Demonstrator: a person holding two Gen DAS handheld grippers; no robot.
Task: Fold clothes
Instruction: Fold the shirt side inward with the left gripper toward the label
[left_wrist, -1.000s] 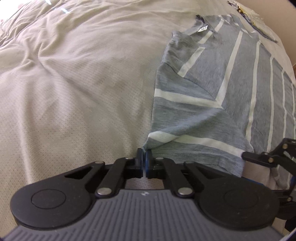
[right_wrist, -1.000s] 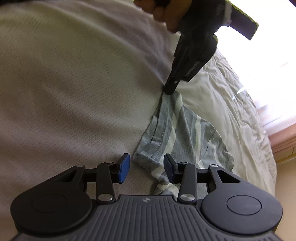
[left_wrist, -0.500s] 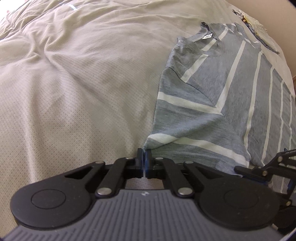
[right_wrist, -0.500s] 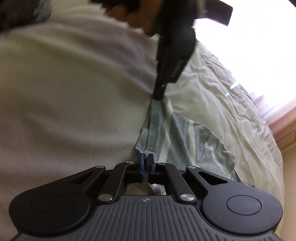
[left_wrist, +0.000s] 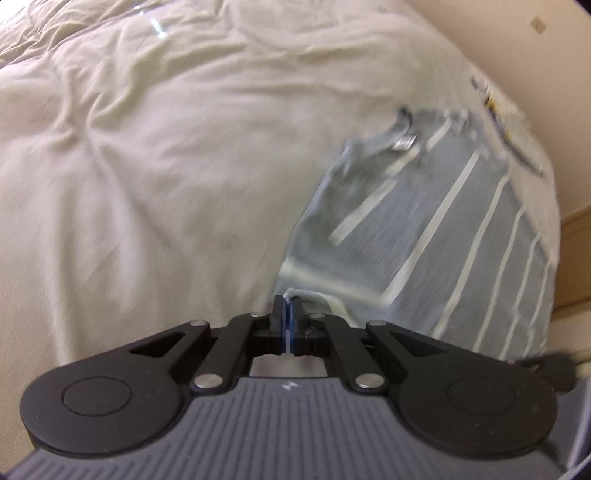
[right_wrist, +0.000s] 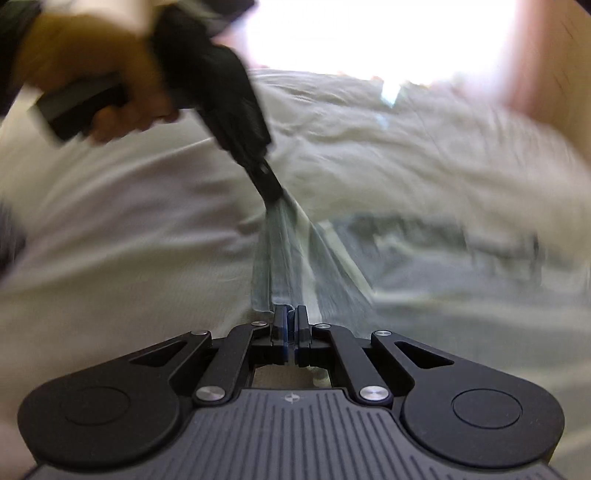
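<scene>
Both tongs have lifted the shirt (left_wrist: 424, 229) hem off the bed (left_wrist: 147, 166).
Left tongs (left_wrist: 287, 314) and right tongs (right_wrist: 290, 317) each clenched on the hem; blur hides the collar.

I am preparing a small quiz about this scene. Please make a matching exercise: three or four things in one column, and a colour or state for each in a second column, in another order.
Things:
1. T-shirt
2. Bed cover
3. Left gripper
4. Wall

Colour or state:
A. Cream, wrinkled, spread under everything
B. Jaws shut on a fabric edge
C. Grey with white stripes
D. Plain beige, at the upper right of the left wrist view

Pairs: 1-C, 2-A, 3-B, 4-D
</scene>
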